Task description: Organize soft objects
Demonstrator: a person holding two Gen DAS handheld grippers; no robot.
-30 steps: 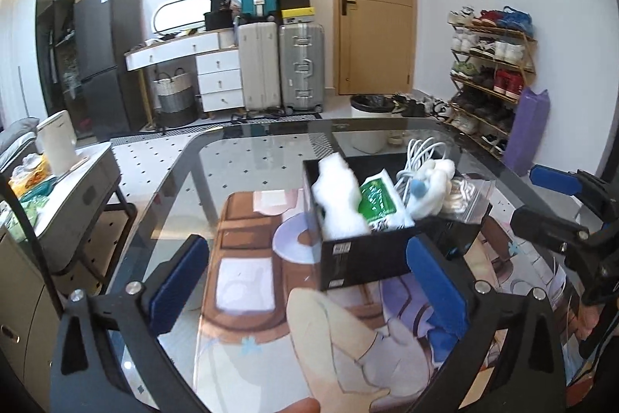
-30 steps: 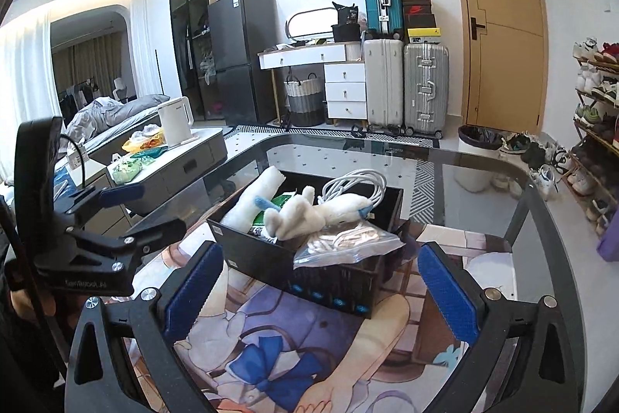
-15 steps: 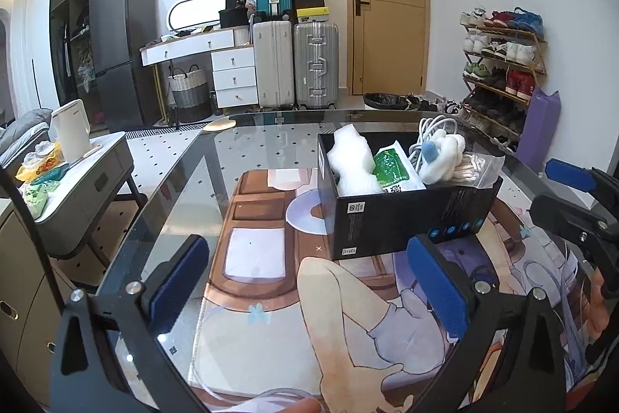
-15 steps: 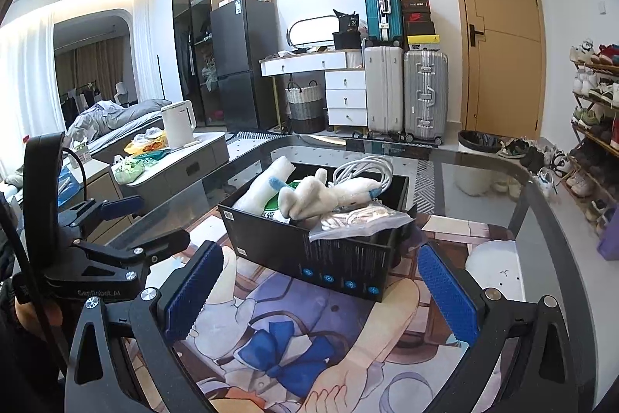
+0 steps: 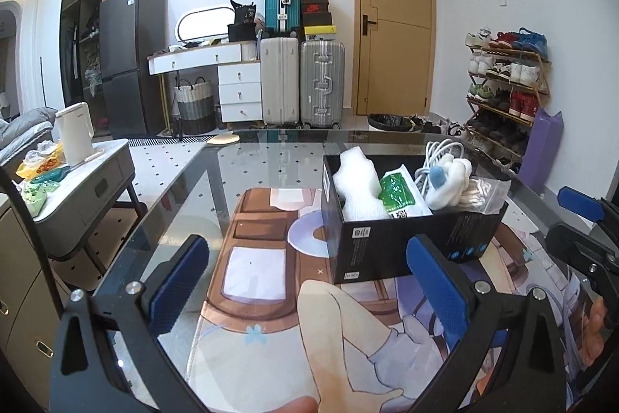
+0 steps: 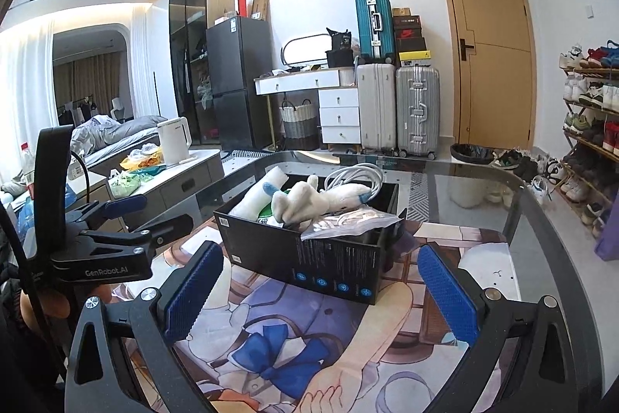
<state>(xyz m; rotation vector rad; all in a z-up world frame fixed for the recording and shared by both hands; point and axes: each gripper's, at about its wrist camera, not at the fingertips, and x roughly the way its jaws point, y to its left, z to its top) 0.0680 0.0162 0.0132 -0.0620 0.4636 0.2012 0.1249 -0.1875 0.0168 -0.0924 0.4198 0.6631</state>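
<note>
A black box (image 5: 406,239) (image 6: 309,258) stands on the printed mat on the glass table. It holds a white foam roll (image 5: 356,184) (image 6: 257,194), a green wipes pack (image 5: 398,196), a white plush toy (image 5: 448,180) (image 6: 309,200), a coiled white cable (image 6: 356,177) and a clear zip bag (image 6: 348,221). My left gripper (image 5: 309,293) is open and empty, in front of the box and to its left. My right gripper (image 6: 317,293) is open and empty, in front of the box. Each gripper shows at the edge of the other's view.
The printed mat (image 5: 271,297) (image 6: 290,335) covers the near part of the glass table (image 5: 193,188). A grey side table with a white kettle (image 5: 75,134) stands left. Suitcases (image 5: 301,80), a door and a shoe rack (image 5: 503,95) are behind.
Both grippers have drawn back from the box and risen slightly; the box looks smaller and farther. Both stay open and empty.
</note>
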